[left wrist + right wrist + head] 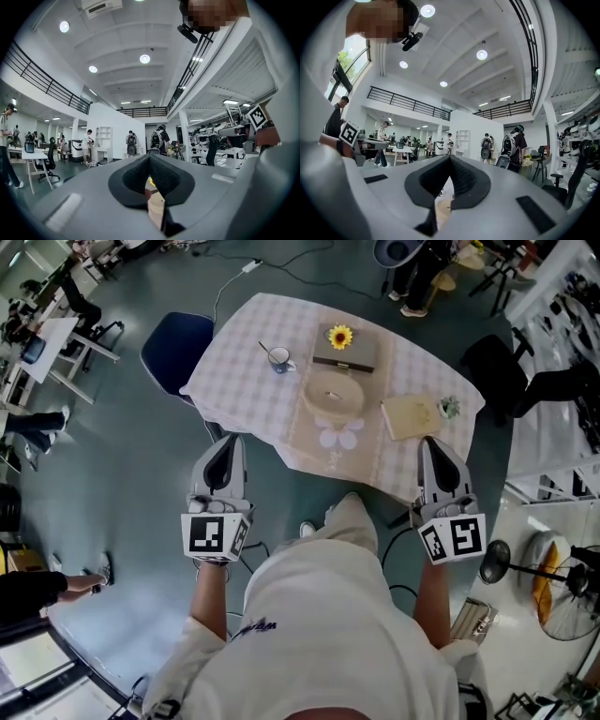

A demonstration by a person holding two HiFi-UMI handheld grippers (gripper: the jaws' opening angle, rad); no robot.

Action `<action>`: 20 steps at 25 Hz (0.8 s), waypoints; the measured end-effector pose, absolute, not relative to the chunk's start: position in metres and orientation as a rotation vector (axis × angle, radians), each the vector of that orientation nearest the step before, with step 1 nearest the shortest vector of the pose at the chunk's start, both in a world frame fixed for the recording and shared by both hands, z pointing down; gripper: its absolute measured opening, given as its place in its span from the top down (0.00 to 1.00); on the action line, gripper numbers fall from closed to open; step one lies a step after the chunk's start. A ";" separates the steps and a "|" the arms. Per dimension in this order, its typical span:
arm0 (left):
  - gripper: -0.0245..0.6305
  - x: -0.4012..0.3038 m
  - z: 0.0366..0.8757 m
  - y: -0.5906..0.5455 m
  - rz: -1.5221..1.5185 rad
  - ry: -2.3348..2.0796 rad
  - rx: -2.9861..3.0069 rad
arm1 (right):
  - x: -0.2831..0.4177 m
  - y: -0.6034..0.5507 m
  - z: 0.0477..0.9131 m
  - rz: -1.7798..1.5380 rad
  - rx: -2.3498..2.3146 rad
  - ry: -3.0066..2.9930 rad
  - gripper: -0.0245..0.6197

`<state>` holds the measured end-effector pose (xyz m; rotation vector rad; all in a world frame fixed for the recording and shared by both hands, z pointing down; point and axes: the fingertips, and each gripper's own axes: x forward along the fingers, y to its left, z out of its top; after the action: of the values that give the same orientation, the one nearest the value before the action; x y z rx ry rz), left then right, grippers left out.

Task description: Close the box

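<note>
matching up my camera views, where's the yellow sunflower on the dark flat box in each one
Head view: yellow sunflower on the dark flat box, far middle of the checked-cloth table.
Left gripper view: likely the yellow speck in the narrow slit at lower centre.
Right gripper view: not visible.
Shared landmark, gripper views only: white open shelf unit.

Two hand-held grippers, one table, one cup
</note>
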<state>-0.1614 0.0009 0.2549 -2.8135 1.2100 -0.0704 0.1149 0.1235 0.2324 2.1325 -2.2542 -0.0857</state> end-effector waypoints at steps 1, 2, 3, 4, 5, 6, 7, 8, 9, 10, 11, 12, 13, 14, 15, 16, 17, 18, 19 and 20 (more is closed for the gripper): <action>0.96 -0.165 0.256 0.001 -0.067 1.222 -2.816 | 0.114 0.123 0.233 -0.086 2.129 -2.253 0.96; 0.96 -0.168 0.258 0.000 -0.066 1.234 -2.817 | 0.114 0.122 0.233 -0.087 2.125 -2.252 0.96; 0.96 -0.170 0.260 0.000 -0.068 1.245 -2.817 | 0.114 0.121 0.233 -0.088 2.123 -2.250 0.96; 0.96 -0.172 0.262 0.000 -0.072 1.254 -2.817 | 0.114 0.120 0.234 -0.088 2.121 -2.249 0.96; 0.96 -0.174 0.264 0.000 -0.076 1.262 -2.817 | 0.115 0.119 0.235 -0.087 2.120 -2.249 0.96; 0.96 -0.175 0.266 -0.001 -0.079 1.270 -2.818 | 0.115 0.118 0.236 -0.086 2.117 -2.250 0.96; 0.96 -0.176 0.268 -0.001 -0.082 1.276 -2.817 | 0.114 0.117 0.237 -0.085 2.113 -2.251 0.96; 0.96 -0.177 0.270 -0.001 -0.084 1.282 -2.817 | 0.113 0.116 0.238 -0.084 2.108 -2.252 0.96; 0.96 -0.177 0.272 -0.001 -0.087 1.287 -2.815 | 0.113 0.116 0.238 -0.083 2.104 -2.252 0.96; 0.96 -0.177 0.273 0.000 -0.093 1.288 -2.810 | 0.112 0.116 0.239 -0.082 2.101 -2.252 0.96; 0.96 -0.177 0.273 0.001 -0.101 1.285 -2.802 | 0.111 0.116 0.239 -0.082 2.098 -2.252 0.96; 0.96 -0.176 0.273 0.002 -0.108 1.281 -2.793 | 0.110 0.115 0.239 -0.082 2.095 -2.253 0.96; 0.96 -0.176 0.273 0.003 -0.114 1.278 -2.787 | 0.110 0.115 0.239 -0.081 2.093 -2.253 0.96; 0.96 -0.176 0.272 0.004 -0.118 1.276 -2.785 | 0.110 0.115 0.239 -0.079 2.090 -2.254 0.96; 0.96 -0.176 0.273 0.005 -0.122 1.276 -2.785 | 0.110 0.116 0.240 -0.077 2.089 -2.255 0.96; 0.96 -0.176 0.273 0.006 -0.124 1.278 -2.788 | 0.110 0.116 0.240 -0.075 2.088 -2.255 0.96; 0.96 -0.177 0.274 0.007 -0.123 1.279 -2.792 | 0.110 0.117 0.241 -0.073 2.087 -2.256 0.96; 0.96 -0.177 0.275 0.008 -0.121 1.280 -2.796 | 0.109 0.118 0.241 -0.072 2.086 -2.256 0.96; 0.96 -0.177 0.276 0.009 -0.119 1.279 -2.798 | 0.109 0.118 0.242 -0.072 2.085 -2.256 0.96; 0.96 -0.177 0.276 0.010 -0.119 1.277 -2.799 | 0.109 0.119 0.242 -0.071 2.085 -2.256 0.96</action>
<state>-0.1772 0.0095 0.2757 -2.7989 1.2765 -0.1191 0.1092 0.1186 0.2422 2.0854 -2.2564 -0.0709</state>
